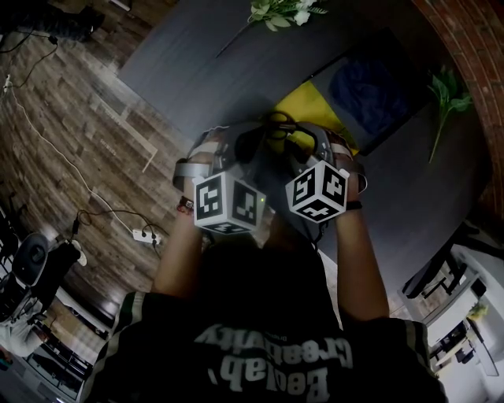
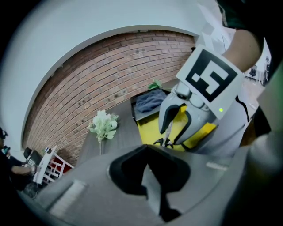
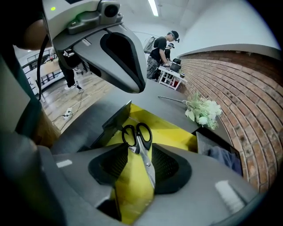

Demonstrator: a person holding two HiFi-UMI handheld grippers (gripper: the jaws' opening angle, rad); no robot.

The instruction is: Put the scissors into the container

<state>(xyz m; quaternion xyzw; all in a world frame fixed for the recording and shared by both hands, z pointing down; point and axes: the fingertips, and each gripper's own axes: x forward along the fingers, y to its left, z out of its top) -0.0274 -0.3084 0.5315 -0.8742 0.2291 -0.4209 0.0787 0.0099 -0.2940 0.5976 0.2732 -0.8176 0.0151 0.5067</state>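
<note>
Black-handled scissors (image 3: 140, 141) lie lengthwise between the jaws of my right gripper (image 3: 140, 145), handles away from me, over the yellow container (image 3: 177, 128). A strip of yellow shows between the blades and the left pad, so the jaws stand open around them. Seen from the left gripper view, the right gripper (image 2: 171, 137) points down at the container (image 2: 152, 126), the scissors (image 2: 167, 140) between its fingers. My left gripper (image 2: 144, 160) hangs beside it, tips together, holding nothing. In the head view both grippers, left (image 1: 228, 149) and right (image 1: 299, 146), hover at the container's (image 1: 303, 106) near edge.
A dark tray (image 1: 335, 67) holding a blue cloth (image 1: 366, 86) sits just behind the container on the grey table (image 1: 205, 71). A white flower sprig (image 1: 283, 9) and a green sprig (image 1: 449, 93) lie farther off. A brick wall (image 3: 247, 88) borders the table. People stand in the background (image 3: 161, 48).
</note>
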